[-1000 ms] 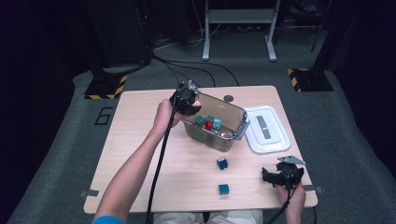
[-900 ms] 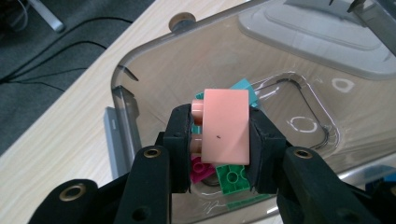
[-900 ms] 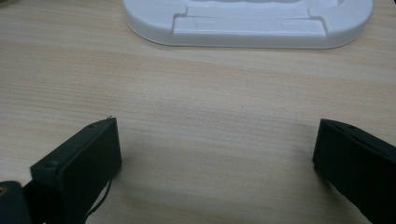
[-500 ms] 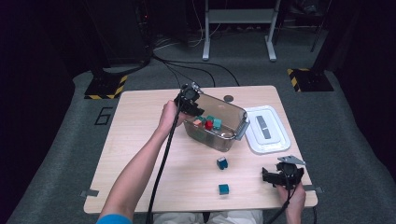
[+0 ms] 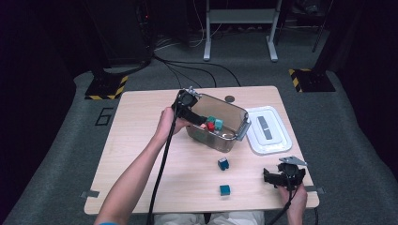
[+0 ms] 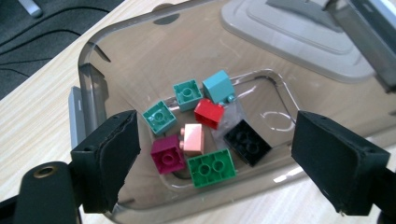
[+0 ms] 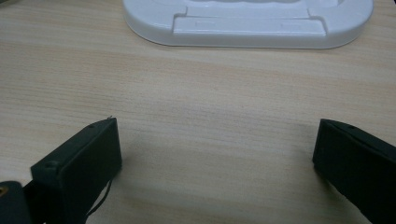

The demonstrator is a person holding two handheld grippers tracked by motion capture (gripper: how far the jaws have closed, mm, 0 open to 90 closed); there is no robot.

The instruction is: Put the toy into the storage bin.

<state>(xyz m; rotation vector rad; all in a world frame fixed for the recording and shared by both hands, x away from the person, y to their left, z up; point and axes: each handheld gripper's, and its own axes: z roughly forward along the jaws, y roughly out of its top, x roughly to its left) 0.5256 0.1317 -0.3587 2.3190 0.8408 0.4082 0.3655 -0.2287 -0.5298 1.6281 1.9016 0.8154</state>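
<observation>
Left claw (image 6: 212, 163) over clear bin (image 5: 237, 123) mid-table (image 5: 141, 136), jaws just opened wide, nothing between them, mixed bricks in bin incl. pink brick (image 6: 193, 138), right claw (image 5: 281, 177) wide, empty, low at table's near right corner, two teal bricks (image 5: 223, 163) loose between bin and near edge

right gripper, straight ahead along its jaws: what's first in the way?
Probably the white lid. The right gripper is open over bare table, and the lid lies directly ahead; depth is unclear.

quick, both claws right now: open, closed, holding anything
Left claw: open over the clear bin, jaws have just been opening, nothing between them.
Right claw: open, empty, above the bare table.
</observation>
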